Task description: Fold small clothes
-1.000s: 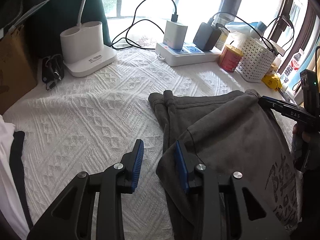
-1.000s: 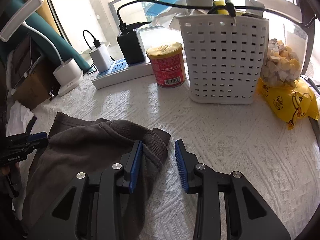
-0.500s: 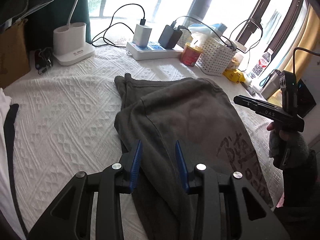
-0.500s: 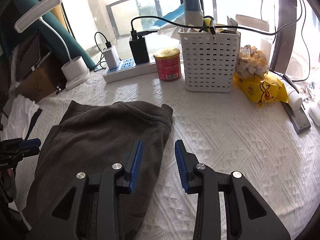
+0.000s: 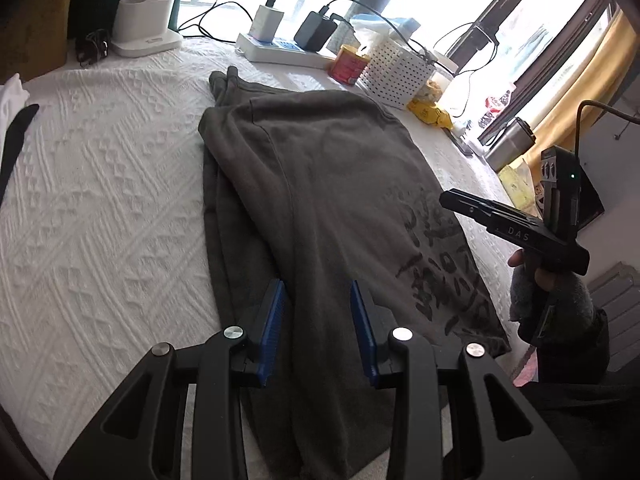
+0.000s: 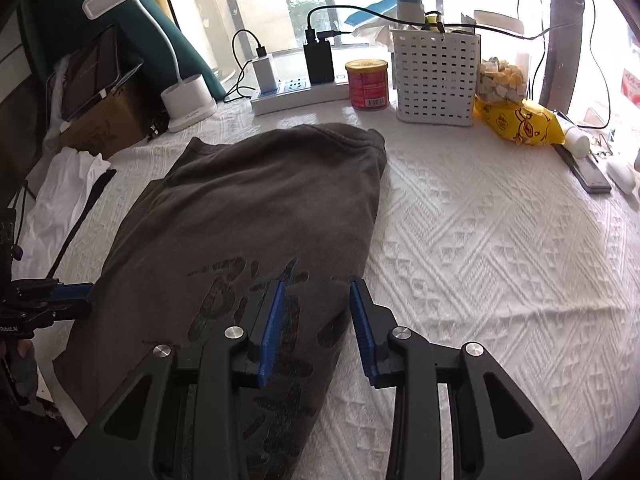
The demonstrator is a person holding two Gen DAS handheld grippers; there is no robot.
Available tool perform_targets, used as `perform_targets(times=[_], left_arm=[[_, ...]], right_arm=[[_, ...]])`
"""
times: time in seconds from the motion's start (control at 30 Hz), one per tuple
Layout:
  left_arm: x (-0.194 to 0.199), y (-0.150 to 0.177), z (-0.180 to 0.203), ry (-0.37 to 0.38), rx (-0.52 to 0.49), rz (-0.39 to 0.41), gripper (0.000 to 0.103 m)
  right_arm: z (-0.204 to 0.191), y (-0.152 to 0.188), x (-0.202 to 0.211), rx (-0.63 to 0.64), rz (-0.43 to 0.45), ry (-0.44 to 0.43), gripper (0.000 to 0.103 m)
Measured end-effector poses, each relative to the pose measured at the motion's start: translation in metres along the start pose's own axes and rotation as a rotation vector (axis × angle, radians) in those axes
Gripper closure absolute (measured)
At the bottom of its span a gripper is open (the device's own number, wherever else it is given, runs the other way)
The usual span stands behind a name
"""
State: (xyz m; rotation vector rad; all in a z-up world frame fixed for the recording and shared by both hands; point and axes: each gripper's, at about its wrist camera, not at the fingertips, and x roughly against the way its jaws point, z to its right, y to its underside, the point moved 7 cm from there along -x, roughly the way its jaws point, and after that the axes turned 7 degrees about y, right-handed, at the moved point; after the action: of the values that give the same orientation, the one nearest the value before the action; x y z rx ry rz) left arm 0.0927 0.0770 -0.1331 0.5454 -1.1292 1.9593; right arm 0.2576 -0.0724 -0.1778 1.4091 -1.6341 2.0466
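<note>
A dark grey garment [image 5: 328,184] with a black print lies folded lengthwise and flat on the white textured cover [image 5: 100,208]. My left gripper [image 5: 317,292] hovers over its near left part, open, with only cloth far below the blue pads. My right gripper [image 6: 316,292] is open too, above the printed near right edge of the garment [image 6: 256,208], and holds nothing. In the left wrist view the right gripper [image 5: 446,199] shows side-on, held by a gloved hand [image 5: 552,304]. In the right wrist view the left gripper [image 6: 86,296] sits at the picture's left edge.
Along the far edge stand a white lamp base [image 5: 142,26], a power strip with chargers [image 5: 280,46], a red can [image 6: 367,85], a white slotted basket [image 6: 438,76] and a yellow snack bag [image 6: 520,126]. A white garment with a black strap [image 6: 68,184] lies at the left.
Both grippers have drawn back from the garment's far end toward its near end, jaws unchanged. The garment now shows full length and lies flatter.
</note>
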Motion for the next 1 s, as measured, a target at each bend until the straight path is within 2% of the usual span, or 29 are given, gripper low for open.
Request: perform_targets(times=[0.23, 0.27, 0.3, 0.47, 0.63, 0.67, 0.77, 0.8, 0.9, 0.97, 1.0], left_arm=[[-0.003, 0.033, 0.014, 0.03, -0.042, -0.068, 0.071], [-0.002, 0.035, 0.015, 0.03, -0.057, -0.063, 0.089], [0.001, 0.037, 0.018, 0.029, -0.079, -0.051, 0.099], [0.022, 0.034, 0.023, 0.027, -0.094, 0.01, 0.099], [0.022, 0.039, 0.013, 0.052, -0.018, -0.034, 0.097], [0.021, 0.041, 0.015, 0.071, -0.007, -0.045, 0.093], [0.024, 0.05, 0.023, 0.121, -0.018, -0.058, 0.066], [0.025, 0.054, 0.025, 0.136, -0.02, -0.066, 0.062], [0.02, 0.066, 0.022, 0.122, -0.022, -0.104, 0.062], [0.022, 0.071, 0.023, 0.122, -0.032, -0.095, 0.063], [0.024, 0.072, 0.024, 0.117, -0.046, -0.09, 0.073]], right_arm=[[-0.003, 0.023, 0.012, -0.012, 0.0, 0.004, 0.067], [-0.003, 0.026, 0.015, -0.016, 0.002, 0.004, 0.067], [-0.004, 0.028, 0.017, -0.019, 0.005, 0.003, 0.067], [-0.017, 0.043, 0.031, -0.01, 0.025, -0.032, 0.067], [-0.031, 0.064, 0.038, 0.021, 0.011, -0.046, 0.067], [-0.033, 0.067, 0.039, 0.025, 0.01, -0.043, 0.067], [-0.034, 0.075, 0.045, 0.032, 0.011, -0.037, 0.067], [-0.034, 0.077, 0.047, 0.03, 0.011, -0.036, 0.067], [-0.031, 0.083, 0.052, 0.024, 0.012, -0.031, 0.067], [-0.031, 0.087, 0.056, 0.024, 0.01, -0.033, 0.067], [-0.031, 0.09, 0.058, 0.028, 0.007, -0.033, 0.067]])
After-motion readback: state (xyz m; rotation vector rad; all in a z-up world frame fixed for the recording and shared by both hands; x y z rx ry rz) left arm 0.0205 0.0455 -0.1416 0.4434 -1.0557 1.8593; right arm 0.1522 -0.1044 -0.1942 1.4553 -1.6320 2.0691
